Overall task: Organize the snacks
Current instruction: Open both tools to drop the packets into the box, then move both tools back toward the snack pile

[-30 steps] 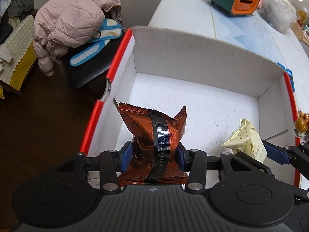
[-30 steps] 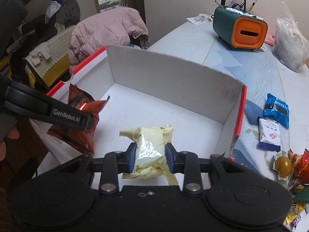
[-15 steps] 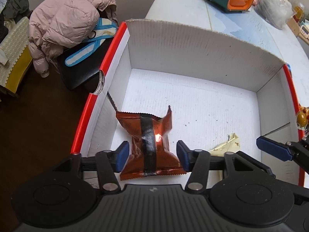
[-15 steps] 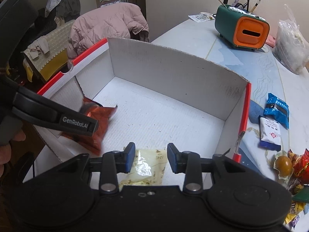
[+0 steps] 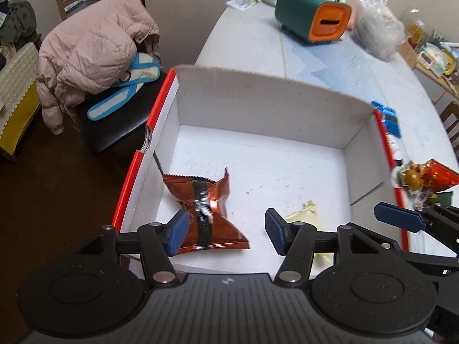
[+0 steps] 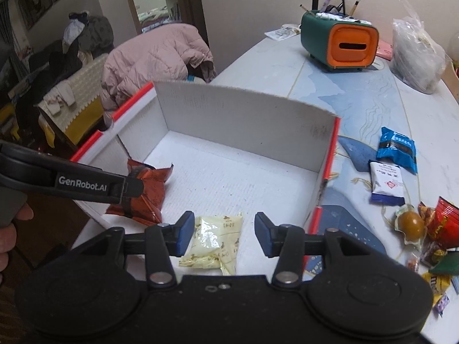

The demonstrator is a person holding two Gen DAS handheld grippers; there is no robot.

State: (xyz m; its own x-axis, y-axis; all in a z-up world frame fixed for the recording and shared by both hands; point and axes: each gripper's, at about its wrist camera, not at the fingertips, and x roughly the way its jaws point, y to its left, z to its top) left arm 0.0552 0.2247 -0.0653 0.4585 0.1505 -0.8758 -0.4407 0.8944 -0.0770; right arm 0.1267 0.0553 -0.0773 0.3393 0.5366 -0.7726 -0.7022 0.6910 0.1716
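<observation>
Low in the left wrist frame, the left tongs (image 5: pixel 226 233) stand apart, having just been opening, above a red-brown snack packet (image 5: pixel 205 213) lying loose on the floor of the white box (image 5: pixel 269 106). Bottom centre of the right wrist frame, the right tongs (image 6: pixel 221 236) have likewise just spread, clear of the pale yellow packet (image 6: pixel 213 240) in the box. More snacks (image 6: pixel 397 149) lie on the bench (image 6: pixel 275 68) at right.

Partly hidden snacks

The yellow packet (image 5: pixel 304 210) is mostly covered by the left gripper (image 5: pixel 226 233); the snack pile (image 6: pixel 436 238) is cut off.
</observation>
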